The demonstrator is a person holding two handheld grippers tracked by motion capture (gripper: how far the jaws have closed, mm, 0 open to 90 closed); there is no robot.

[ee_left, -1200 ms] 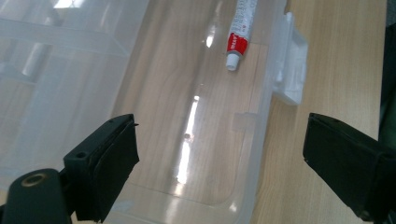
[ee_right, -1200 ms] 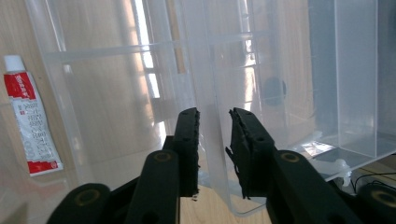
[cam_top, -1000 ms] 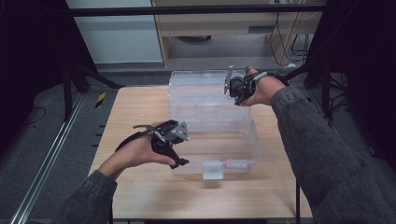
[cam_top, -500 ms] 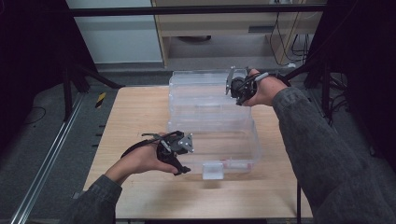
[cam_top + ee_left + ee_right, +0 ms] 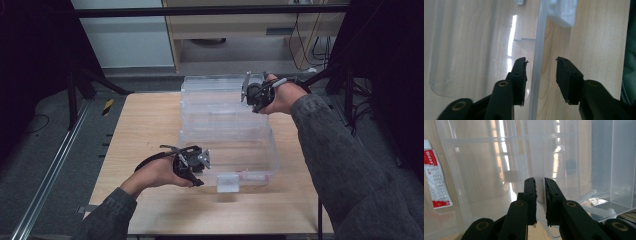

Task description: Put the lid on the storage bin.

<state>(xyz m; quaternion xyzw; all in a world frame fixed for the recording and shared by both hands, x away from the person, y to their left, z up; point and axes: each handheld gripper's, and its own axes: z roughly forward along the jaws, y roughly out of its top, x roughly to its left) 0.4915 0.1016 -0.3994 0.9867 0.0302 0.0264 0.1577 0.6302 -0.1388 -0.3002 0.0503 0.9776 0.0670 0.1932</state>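
A clear plastic box (image 5: 227, 145) stands on the wooden table (image 5: 140, 130). Its lid (image 5: 215, 92) seems raised at the far side. My right gripper (image 5: 248, 92) is shut on a thin clear panel of that lid (image 5: 539, 157); in the right gripper view (image 5: 539, 180) both pads press it. At the box's near left corner, my left gripper (image 5: 202, 175) straddles the rim (image 5: 537, 50), one jaw inside and one outside. The left gripper (image 5: 541, 60) has just been closing, with gaps still showing beside the rim. A red and white tube (image 5: 435, 177) lies inside the box.
A white latch (image 5: 229, 182) sits on the box's near wall, also seen as the latch (image 5: 562, 12) ahead of the left jaws. Bare wood lies left of the box and along the near edge. A cabinet (image 5: 240, 30) stands beyond the table.
My left hand has sunk toward the box's near left corner and its jaws have narrowed around the rim. The right hand has kept still on the lid.
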